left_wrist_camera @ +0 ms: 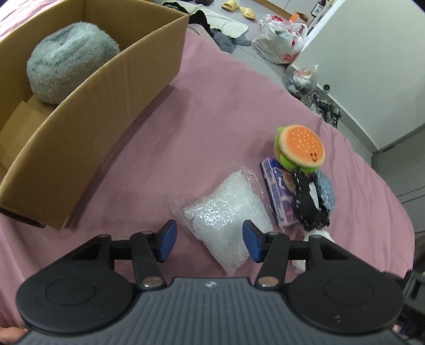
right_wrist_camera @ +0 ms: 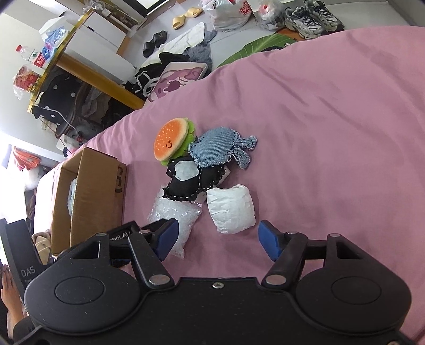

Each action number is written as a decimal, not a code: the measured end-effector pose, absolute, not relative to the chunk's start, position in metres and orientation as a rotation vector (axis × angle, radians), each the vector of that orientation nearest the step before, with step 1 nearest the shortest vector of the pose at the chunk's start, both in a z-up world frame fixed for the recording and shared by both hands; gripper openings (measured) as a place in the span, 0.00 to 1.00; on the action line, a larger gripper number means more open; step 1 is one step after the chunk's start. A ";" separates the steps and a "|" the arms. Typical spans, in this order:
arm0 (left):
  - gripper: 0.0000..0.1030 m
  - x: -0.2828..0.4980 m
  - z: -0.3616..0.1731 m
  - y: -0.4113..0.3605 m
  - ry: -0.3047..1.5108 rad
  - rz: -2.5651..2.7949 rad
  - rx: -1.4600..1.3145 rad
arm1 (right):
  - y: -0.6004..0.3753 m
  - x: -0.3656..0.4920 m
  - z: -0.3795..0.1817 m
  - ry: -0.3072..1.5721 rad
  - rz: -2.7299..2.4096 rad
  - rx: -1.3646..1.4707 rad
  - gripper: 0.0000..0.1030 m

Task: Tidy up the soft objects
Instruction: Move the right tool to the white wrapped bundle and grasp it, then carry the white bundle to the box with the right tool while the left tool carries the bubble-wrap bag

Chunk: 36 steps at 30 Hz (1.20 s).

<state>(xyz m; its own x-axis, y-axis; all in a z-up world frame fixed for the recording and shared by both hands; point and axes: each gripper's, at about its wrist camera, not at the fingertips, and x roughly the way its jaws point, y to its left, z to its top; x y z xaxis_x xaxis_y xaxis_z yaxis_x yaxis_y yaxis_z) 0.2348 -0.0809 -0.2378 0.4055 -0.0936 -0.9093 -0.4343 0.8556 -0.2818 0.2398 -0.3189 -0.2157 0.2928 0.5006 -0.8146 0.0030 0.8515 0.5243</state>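
Note:
On the pink bedspread (left_wrist_camera: pixel 217 111) lies a pile of soft things: a clear bag of white beads (left_wrist_camera: pixel 225 215) (right_wrist_camera: pixel 172 215), a burger plush (left_wrist_camera: pixel 300 148) (right_wrist_camera: pixel 172 142), a black stitched pillow (left_wrist_camera: pixel 308 201) (right_wrist_camera: pixel 191 180), a denim plush (left_wrist_camera: pixel 325 189) (right_wrist_camera: pixel 220 150), a purple packet (left_wrist_camera: pixel 276 193) and a white pouch (right_wrist_camera: pixel 231 208). My left gripper (left_wrist_camera: pixel 209 241) is open just above the bead bag. My right gripper (right_wrist_camera: pixel 217 238) is open in front of the white pouch. A cardboard box (left_wrist_camera: pixel 111 111) (right_wrist_camera: pixel 93 201) holds a grey fluffy cushion (left_wrist_camera: pixel 71 61).
The bed edge runs along the far side, with a floor beyond covered in clothes, slippers (left_wrist_camera: pixel 239 8), plastic bags (left_wrist_camera: pixel 281 39) and sneakers (right_wrist_camera: pixel 310 18). A gold-edged table (right_wrist_camera: pixel 66 50) with bottles stands to the left in the right wrist view. A hand (right_wrist_camera: pixel 10 294) shows at the lower left.

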 end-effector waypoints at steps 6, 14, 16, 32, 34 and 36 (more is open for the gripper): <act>0.52 0.238 -0.247 -0.071 1.118 0.241 -0.597 | -0.313 0.245 -0.221 1.253 0.338 0.454 0.64; 0.52 0.238 -0.254 -0.061 1.072 0.237 -0.681 | -0.299 0.249 -0.226 1.253 0.324 0.359 0.64; 0.49 0.237 -0.254 -0.060 1.060 0.238 -0.695 | -0.296 0.250 -0.227 1.247 0.321 0.328 0.64; 0.15 0.228 -0.230 -0.052 1.014 0.153 -0.773 | -0.286 0.238 -0.210 1.194 0.354 0.212 0.41; 0.15 0.224 -0.222 -0.052 1.002 0.142 -0.769 | -0.286 0.236 -0.205 1.179 0.358 0.216 0.41; 0.15 0.220 -0.212 -0.052 0.992 0.135 -0.762 | -0.287 0.233 -0.200 1.162 0.365 0.223 0.41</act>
